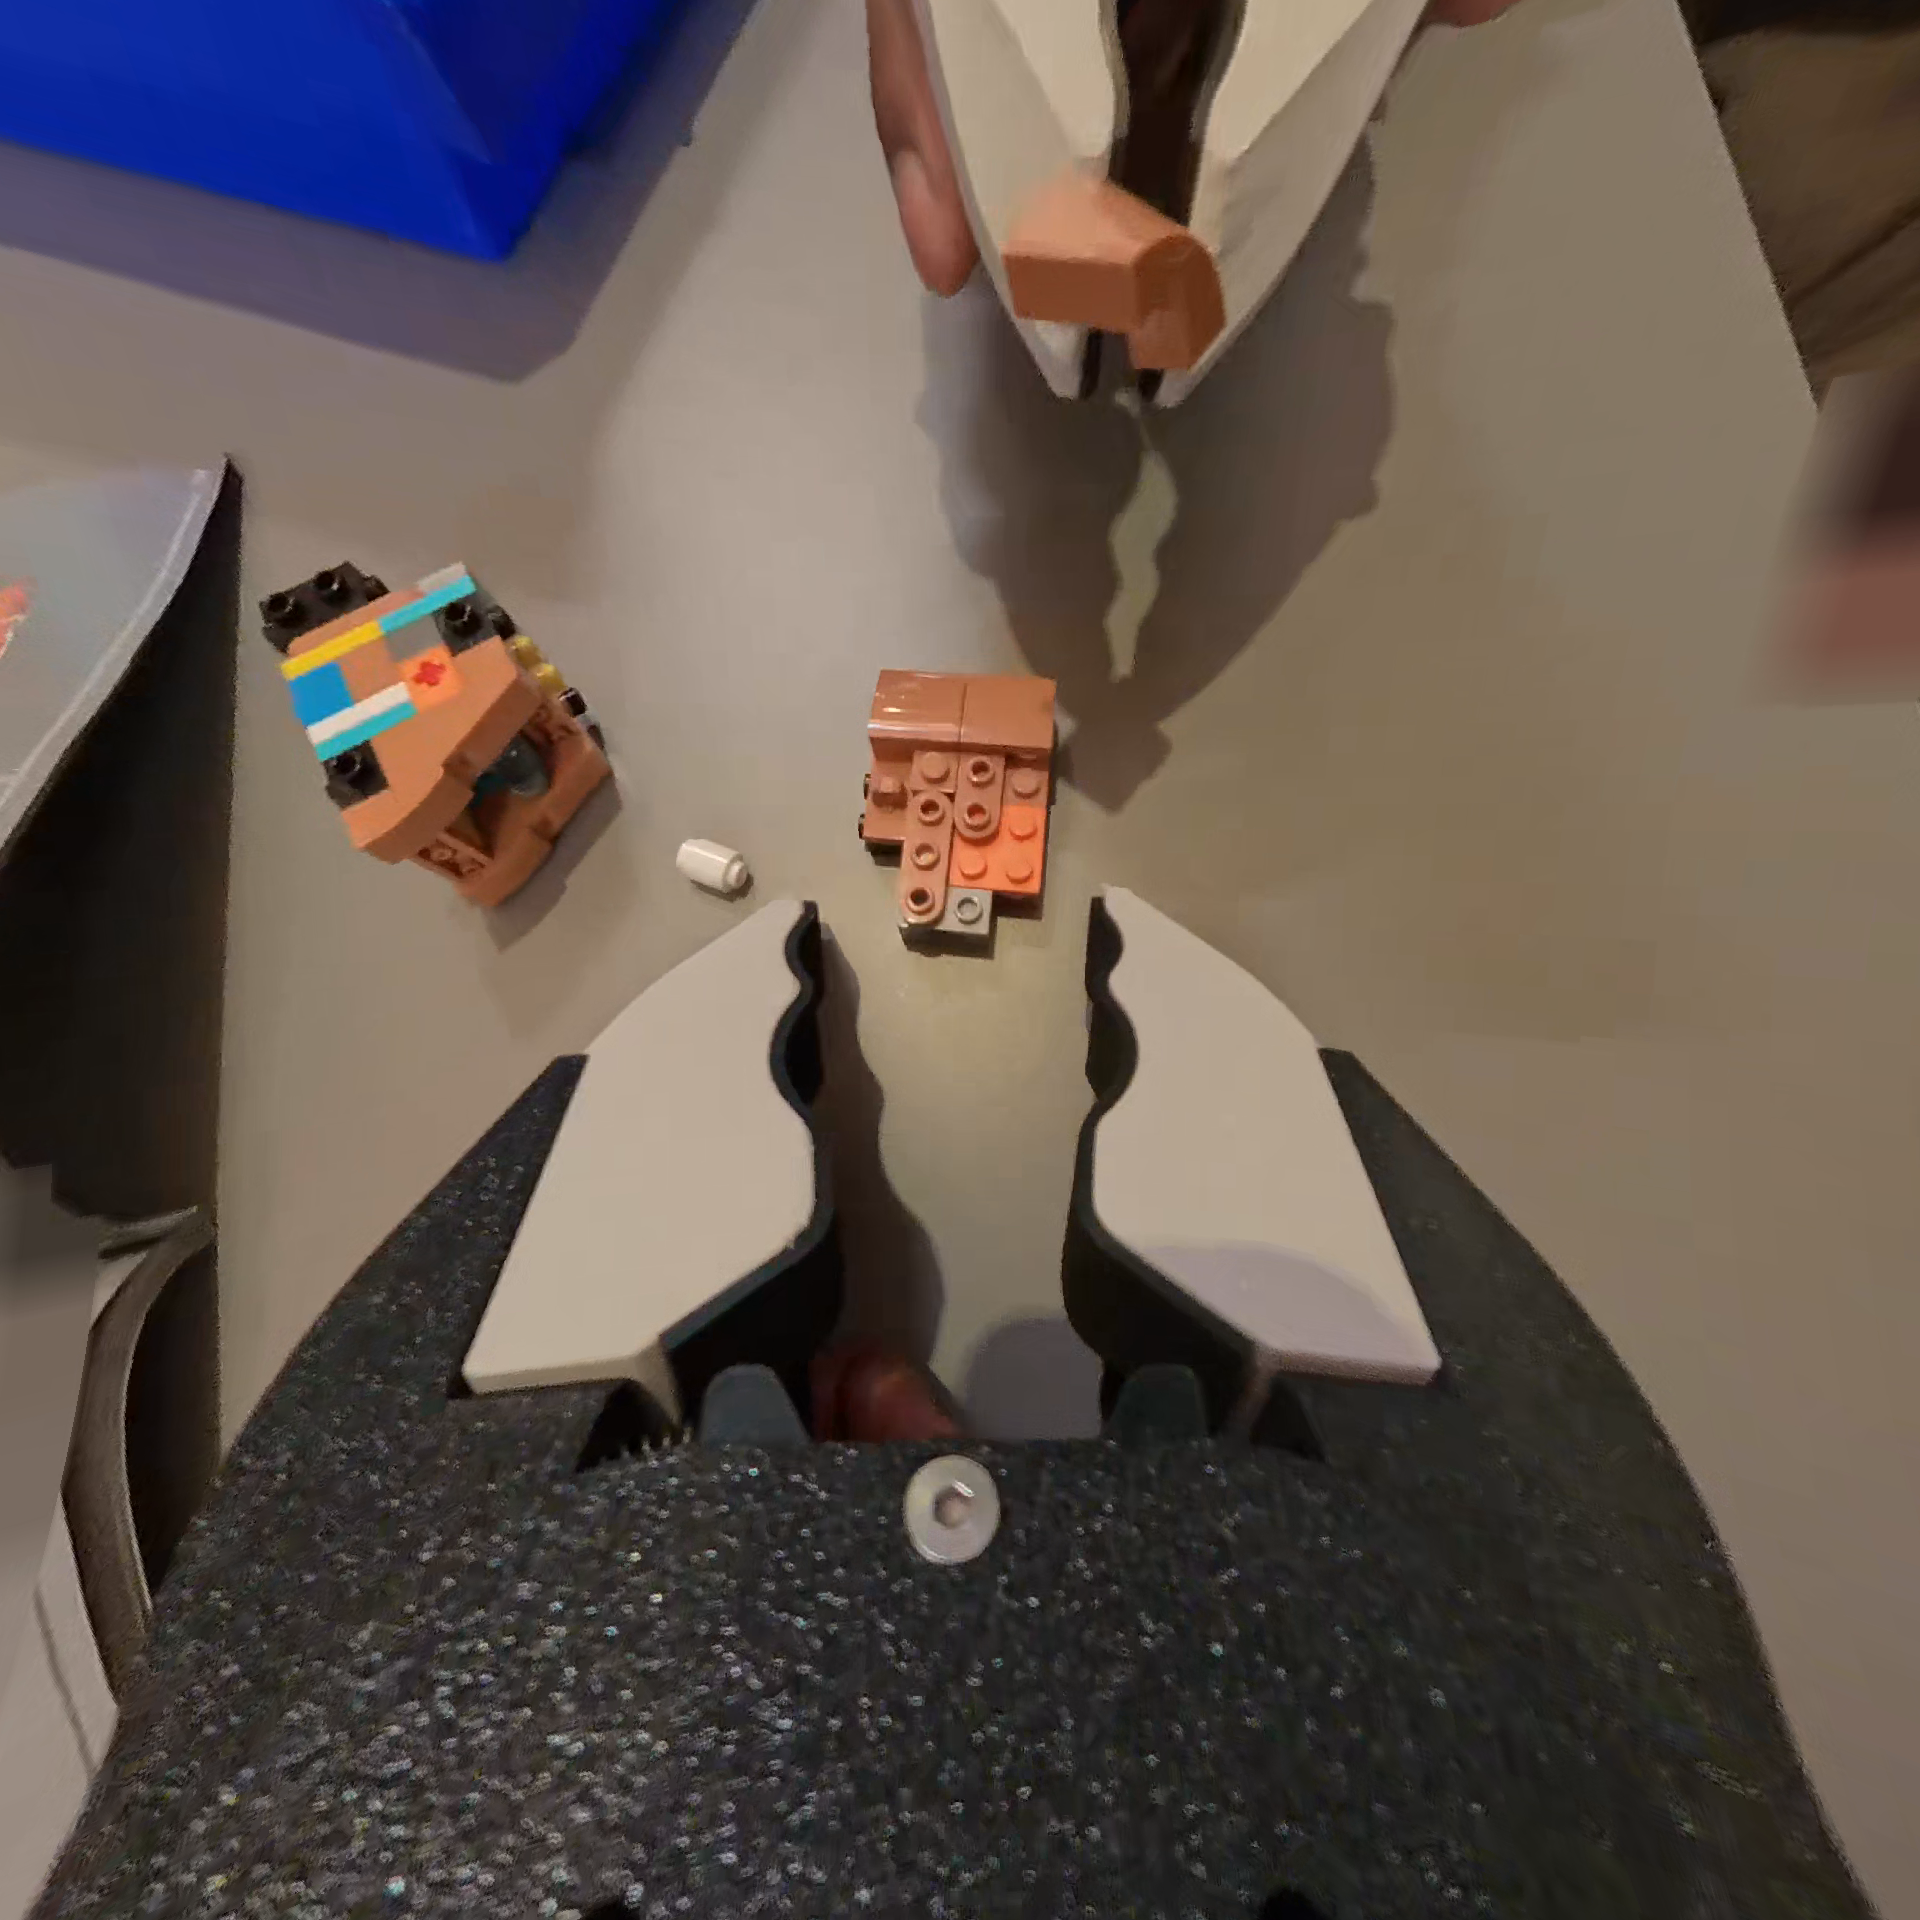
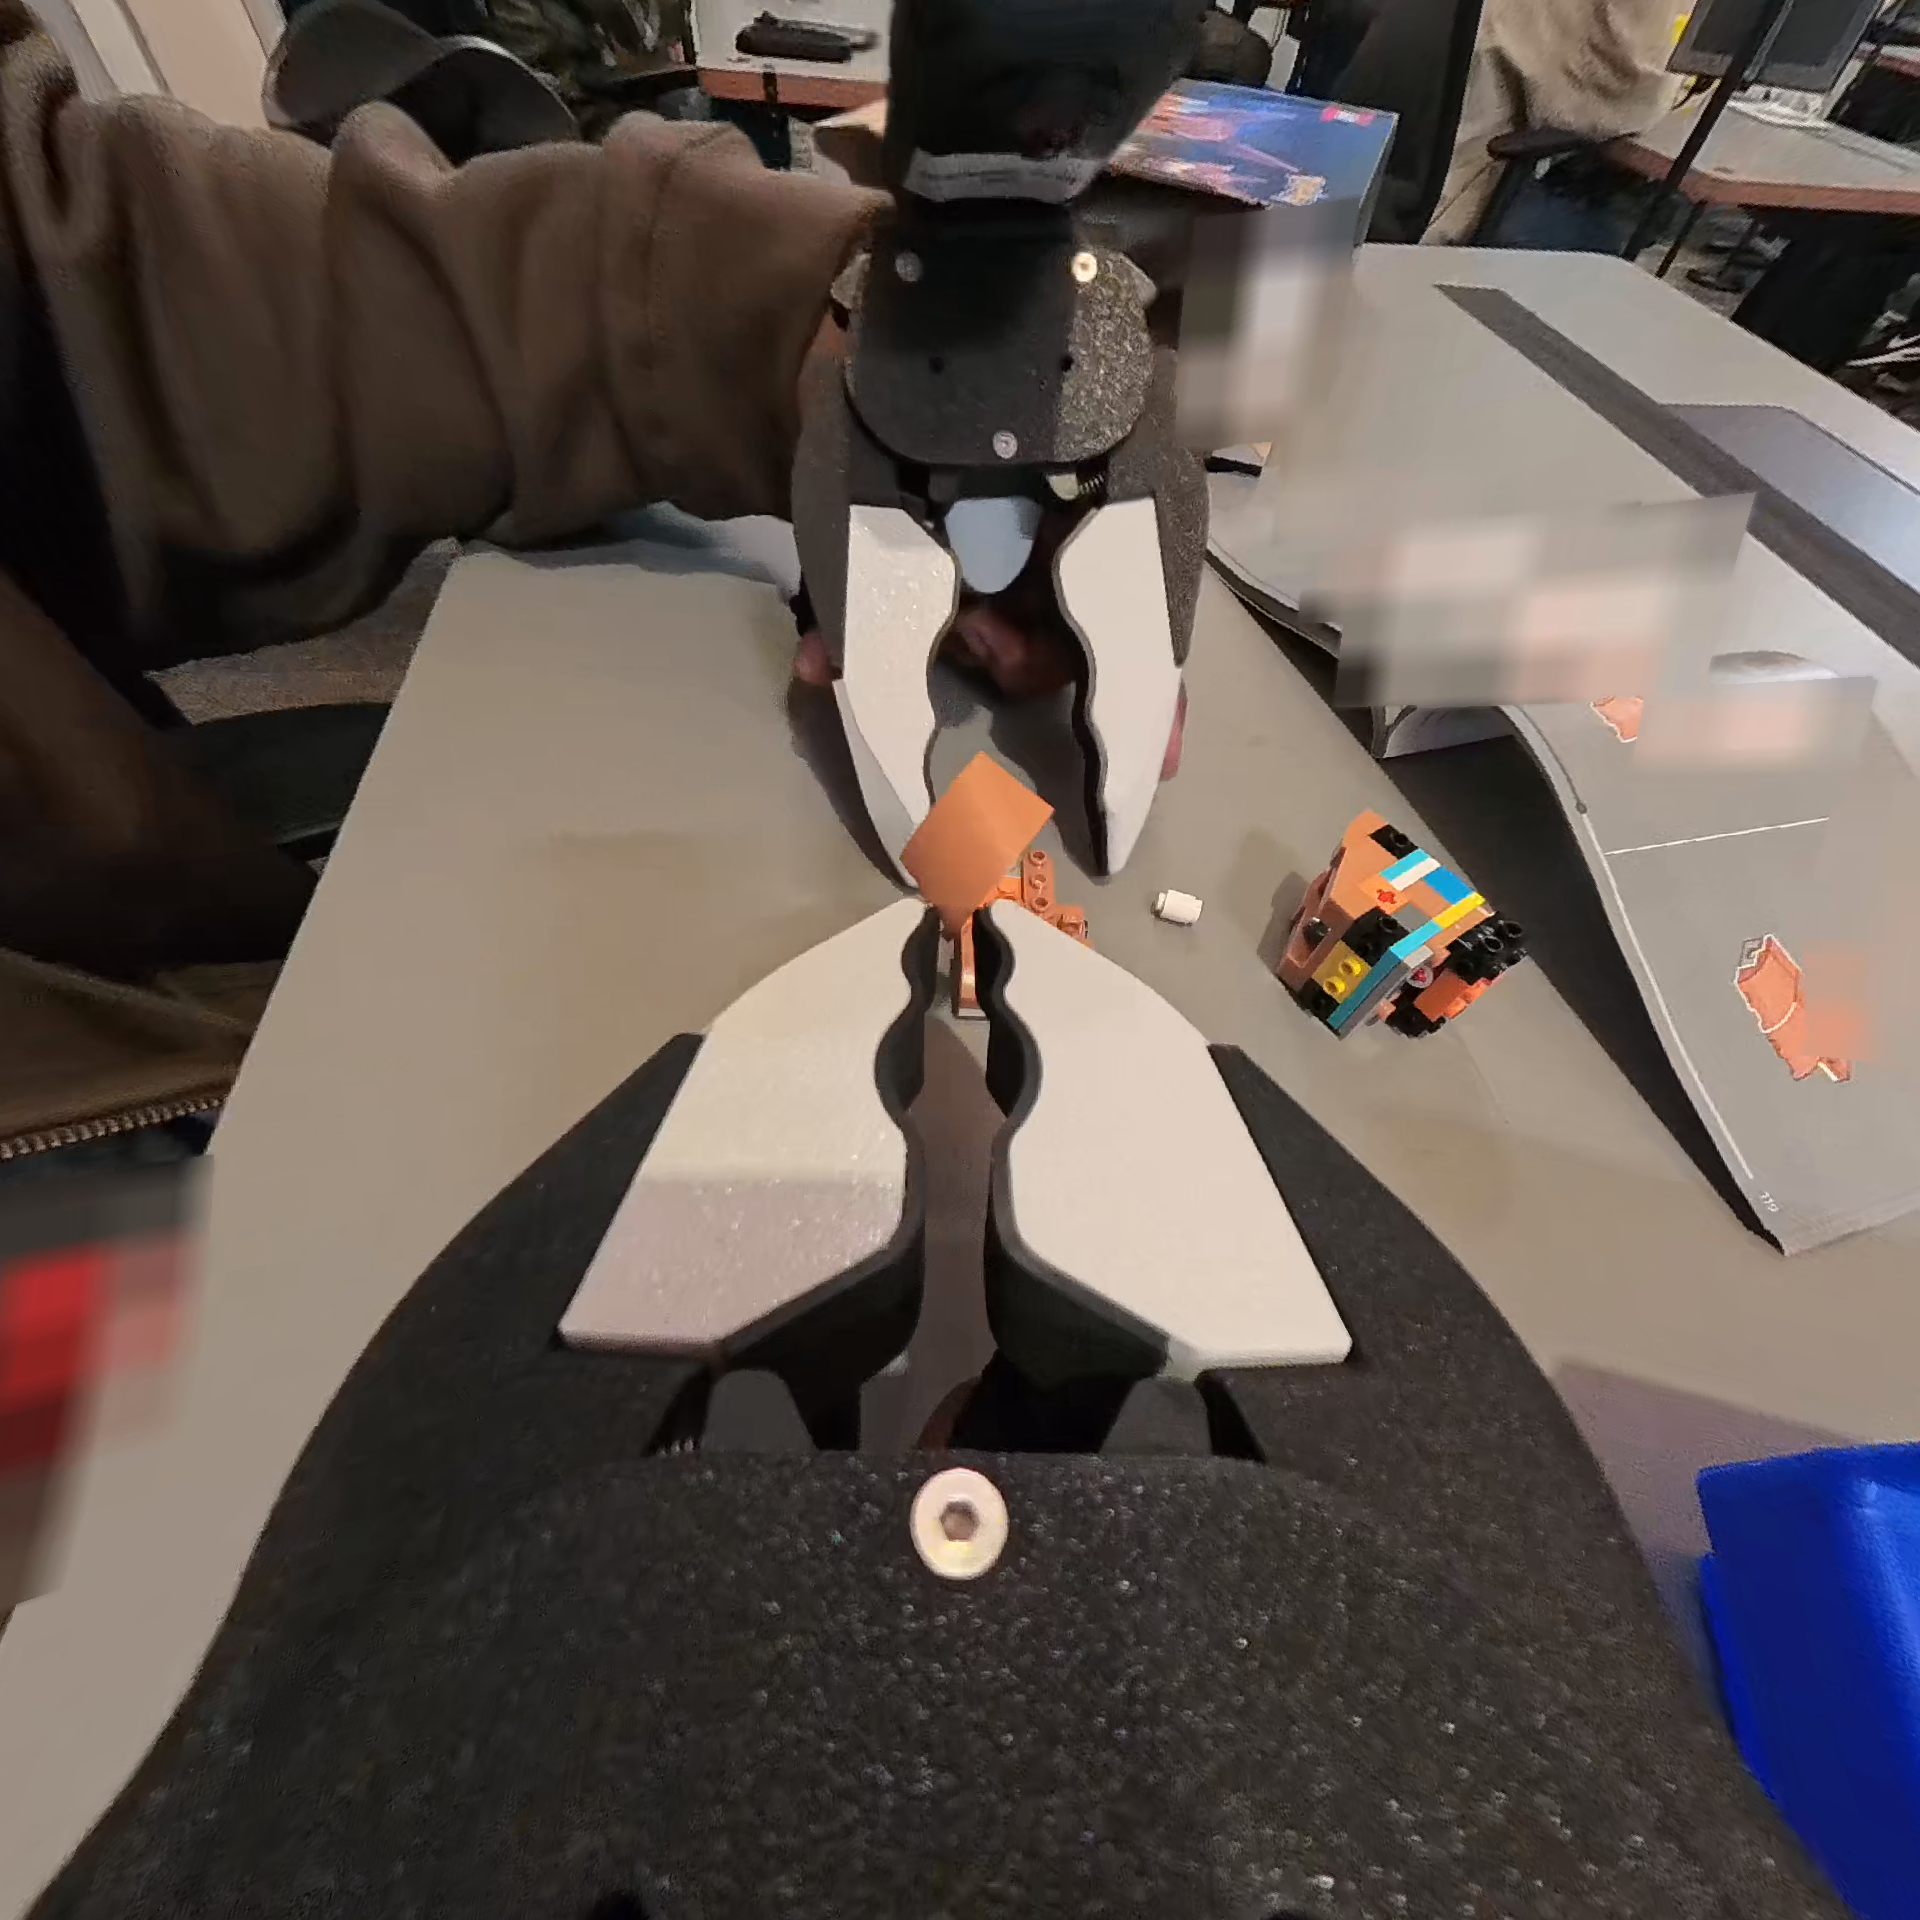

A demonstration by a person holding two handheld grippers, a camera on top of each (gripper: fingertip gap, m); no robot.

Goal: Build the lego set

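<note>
A small brown and orange lego assembly point(image 1: 966, 800) lies on the grey table point(image 1: 1455, 935), just ahead of my open, empty left gripper point(image 1: 956, 909). My right gripper point(image 1: 1117, 393) is shut on a brown curved slope brick point(image 1: 1112, 275) and holds it above the table beyond the assembly. In the right wrist view, my right gripper point(image 2: 956, 920) pinches the slope brick point(image 2: 971, 831) at its tips. The assembly point(image 2: 1044, 902) is partly hidden behind them, and the open left gripper point(image 2: 1006, 871) faces me.
A larger multicoloured lego build point(image 1: 436, 727) point(image 2: 1392, 935) lies on its side. A small white round piece point(image 1: 712, 864) point(image 2: 1177, 906) lies between it and the assembly. An open instruction booklet point(image 2: 1714, 935) and a blue bin point(image 1: 312, 104) sit at the edges. A person's sleeve point(image 2: 416, 343) is behind. Across from one pair of fingers to the other is roughly 8 cm.
</note>
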